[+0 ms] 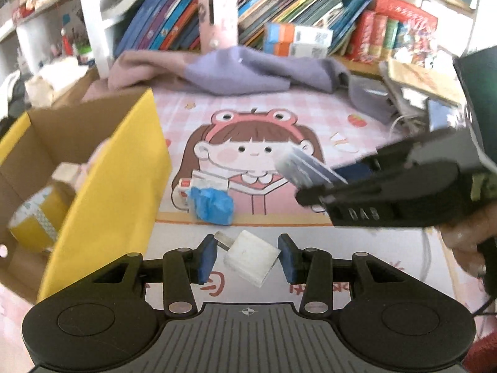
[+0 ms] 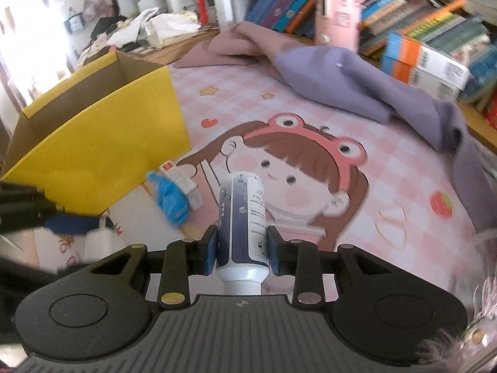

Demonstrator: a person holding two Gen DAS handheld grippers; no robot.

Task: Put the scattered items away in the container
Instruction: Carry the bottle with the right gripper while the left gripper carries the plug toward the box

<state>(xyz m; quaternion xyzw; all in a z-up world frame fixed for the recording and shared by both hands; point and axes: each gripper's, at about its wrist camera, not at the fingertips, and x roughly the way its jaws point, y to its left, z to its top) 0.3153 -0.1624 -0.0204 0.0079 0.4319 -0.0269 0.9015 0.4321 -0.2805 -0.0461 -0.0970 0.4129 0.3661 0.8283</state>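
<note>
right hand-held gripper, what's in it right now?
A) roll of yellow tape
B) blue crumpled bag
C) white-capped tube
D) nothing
C: in the right wrist view the right hand-held gripper has its blue pads pressed on both sides of the white-capped tube.

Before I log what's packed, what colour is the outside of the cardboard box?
Yellow outside, plain brown inside; the cardboard box shows best in the right wrist view.

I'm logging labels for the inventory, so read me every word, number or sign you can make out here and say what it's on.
"DAB": raised letters on the right gripper body, seen upside down in the left wrist view.
Tube: small print, too blurred to read.
Desk mat: red characters at its near edge, cut off and unreadable.
Book spines and orange-and-blue box: too blurred to read.
</note>
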